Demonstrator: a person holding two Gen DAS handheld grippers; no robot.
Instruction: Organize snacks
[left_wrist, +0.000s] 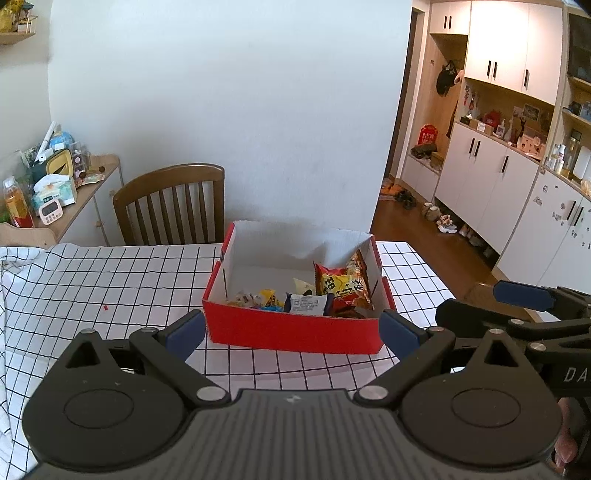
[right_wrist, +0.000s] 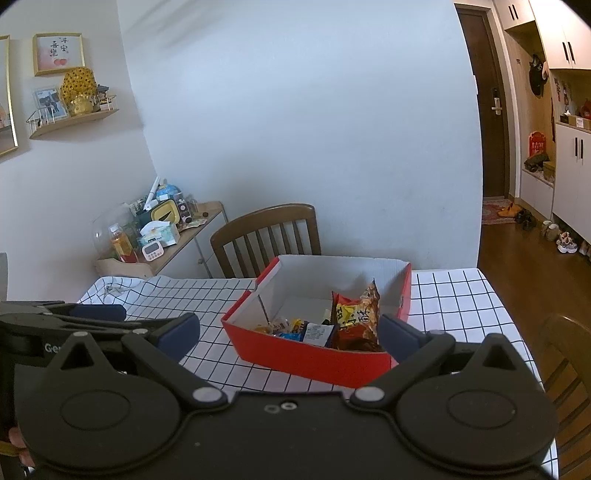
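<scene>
Table (left_wrist: 92, 288): white cloth with black grid, wooden chair (left_wrist: 173, 206) behind it. Red box (left_wrist: 295, 330): open-topped, on the cloth, just ahead of both my grippers. Red-and-yellow snack bag (left_wrist: 343, 286): upright against the box's right wall. Small wrapped snacks (left_wrist: 273, 299): along the near wall. My left gripper (left_wrist: 291, 332) and right gripper (right_wrist: 290, 334): jaws spread wide, holding nothing.

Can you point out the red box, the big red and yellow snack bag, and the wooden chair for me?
red box (left_wrist: 295, 328): left wrist view, on its near red wall.
red and yellow snack bag (left_wrist: 341, 286): left wrist view, on the yellow print.
wooden chair (right_wrist: 264, 218): right wrist view, on its top rail.
</scene>
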